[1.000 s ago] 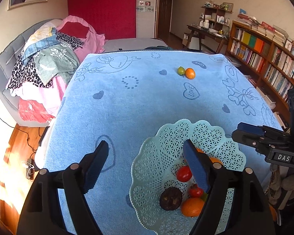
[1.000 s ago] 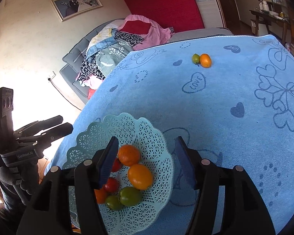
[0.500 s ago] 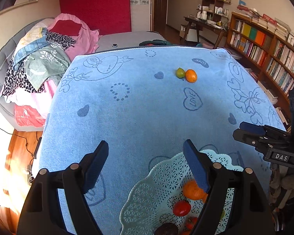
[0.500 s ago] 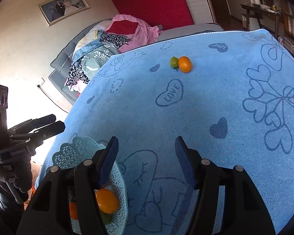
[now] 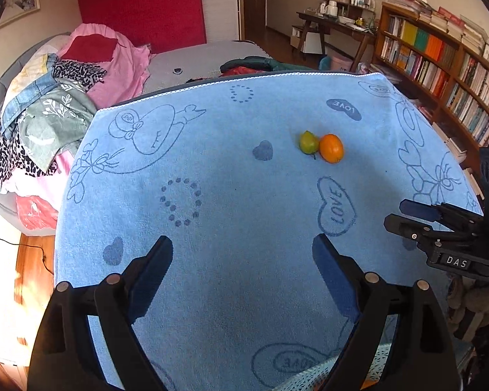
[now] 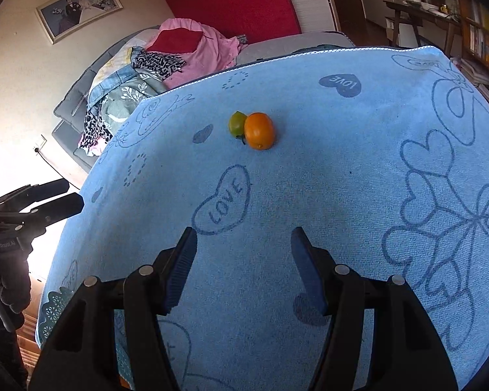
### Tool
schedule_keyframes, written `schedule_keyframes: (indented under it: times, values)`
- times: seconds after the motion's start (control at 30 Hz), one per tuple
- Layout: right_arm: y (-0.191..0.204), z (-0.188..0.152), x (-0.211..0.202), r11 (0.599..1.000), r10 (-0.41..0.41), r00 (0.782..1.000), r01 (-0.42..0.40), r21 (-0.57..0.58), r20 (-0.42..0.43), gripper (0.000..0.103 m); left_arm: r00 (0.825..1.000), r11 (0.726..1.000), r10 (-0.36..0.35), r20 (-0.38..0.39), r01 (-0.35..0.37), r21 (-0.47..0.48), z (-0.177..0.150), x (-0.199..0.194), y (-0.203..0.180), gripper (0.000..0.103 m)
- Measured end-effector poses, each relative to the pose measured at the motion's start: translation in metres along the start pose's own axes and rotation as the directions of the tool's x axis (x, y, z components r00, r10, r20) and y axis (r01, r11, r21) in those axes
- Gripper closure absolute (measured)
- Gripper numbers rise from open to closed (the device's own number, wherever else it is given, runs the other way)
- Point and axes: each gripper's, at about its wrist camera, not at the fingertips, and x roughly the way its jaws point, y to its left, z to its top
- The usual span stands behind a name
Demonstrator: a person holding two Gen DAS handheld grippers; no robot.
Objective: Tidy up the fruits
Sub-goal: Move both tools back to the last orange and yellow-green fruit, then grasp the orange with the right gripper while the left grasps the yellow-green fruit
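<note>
a blue towel (image 5: 231,195) printed with hearts and "love" marks covers the whole table, and it fills most of both wrist views. beyond its far edge sits a grey sofa (image 5: 195,58) heaped with clothes (image 5: 65,97) on the left, a red panel (image 5: 140,3) on the wall behind it, and a bookshelf (image 5: 440,55) runs along the right. a pale green lattice basket (image 5: 313,379) lies at the near edge of the towel, only its rim showing under the left gripper (image 5: 243,254). that gripper hangs above the towel with its jaws spread wide and nothing between them. the right gripper (image 6: 244,244) hangs the same way, jaws wide apart and empty, pointing toward the far middle of the table. there an orange (image 6: 259,130) lies on the towel, touching a smaller green fruit (image 6: 237,123) on its left side. both fruits are well apart from the basket and from either gripper.
</note>
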Motion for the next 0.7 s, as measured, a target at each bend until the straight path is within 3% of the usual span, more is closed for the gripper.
schedule_keyframes:
  times: [0.23,0.57,0.7]
  values:
    - [-0.006,0.03,0.033,0.999,-0.03,1.0,0.03,-0.023,-0.01,0.041,1.0,1.0,0.008,-0.026,-0.007,0.021,0.028,0.039,-0.004,0.016]
    - [-0.006,0.07,0.07,0.996,-0.069,0.997,0.071,-0.062,0.033,0.042,0.999,0.998,0.035,0.007,-0.035,0.049,0.057,0.081,-0.008,0.016]
    - [-0.008,0.077,0.083,0.996,-0.059,0.998,0.06,-0.06,0.025,0.051,1.0,0.999,0.021,0.001,-0.021,0.046,0.059,0.092,-0.006,0.016]
